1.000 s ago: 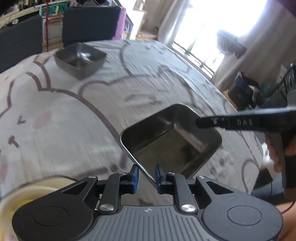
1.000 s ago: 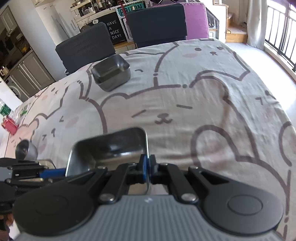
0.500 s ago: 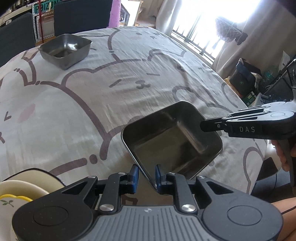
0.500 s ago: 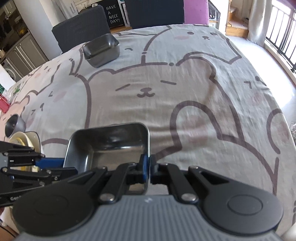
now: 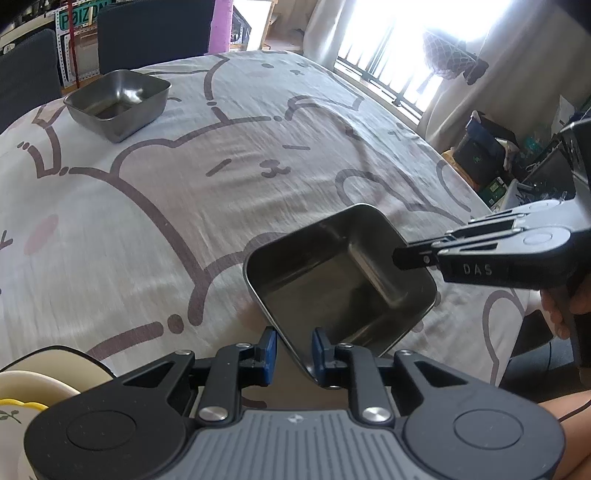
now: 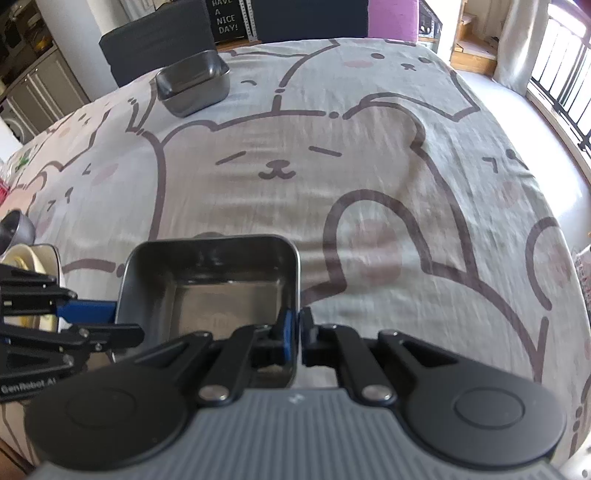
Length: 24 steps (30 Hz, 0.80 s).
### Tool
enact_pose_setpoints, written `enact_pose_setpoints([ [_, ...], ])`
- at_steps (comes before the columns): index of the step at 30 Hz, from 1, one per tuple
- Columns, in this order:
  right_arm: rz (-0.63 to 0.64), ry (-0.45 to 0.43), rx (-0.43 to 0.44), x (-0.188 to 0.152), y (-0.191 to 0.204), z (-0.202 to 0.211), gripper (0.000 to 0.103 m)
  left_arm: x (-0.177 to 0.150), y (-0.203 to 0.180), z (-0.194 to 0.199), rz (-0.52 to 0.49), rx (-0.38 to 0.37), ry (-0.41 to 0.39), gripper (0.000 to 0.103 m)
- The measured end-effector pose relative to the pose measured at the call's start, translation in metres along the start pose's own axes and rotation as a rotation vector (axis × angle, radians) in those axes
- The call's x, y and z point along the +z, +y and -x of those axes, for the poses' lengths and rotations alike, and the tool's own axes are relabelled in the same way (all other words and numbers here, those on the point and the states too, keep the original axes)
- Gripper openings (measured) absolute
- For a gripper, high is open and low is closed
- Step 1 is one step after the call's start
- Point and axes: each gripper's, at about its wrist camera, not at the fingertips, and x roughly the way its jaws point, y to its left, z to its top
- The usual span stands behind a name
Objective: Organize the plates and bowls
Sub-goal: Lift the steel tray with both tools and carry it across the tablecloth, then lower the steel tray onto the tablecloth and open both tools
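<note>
Steel bowl (image 6: 210, 291) in both tongs' grip

A grey tablecloth (image 6: 369, 177) drawn with bear faces covers the whole table. Dark chairs (image 6: 155, 40) stand at its far edge beside a purple one (image 6: 391, 18). Behind them hangs a "HAVE A NICE DAY!" sign (image 6: 227, 16).

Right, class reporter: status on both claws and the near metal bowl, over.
Right claw shut on near bowl rim. Left claw straddles the opposite rim, pads not clearly pressing. Far bowl alone across the cloth; path clear.
</note>
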Motion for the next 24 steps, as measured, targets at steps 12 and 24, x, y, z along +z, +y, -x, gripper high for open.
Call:
enact_pose_setpoints([
  [12, 0.042, 0.036, 0.003, 0.001, 0.001, -0.006, 0.010, 0.001, 0.005, 0.005, 0.020, 0.000, -0.007, 0.032],
  [24, 0.041, 0.029, 0.031, 0.001, -0.002, 0.005, 0.048, 0.005, 0.004, 0.011, -0.012, 0.006, -0.020, 0.063],
])
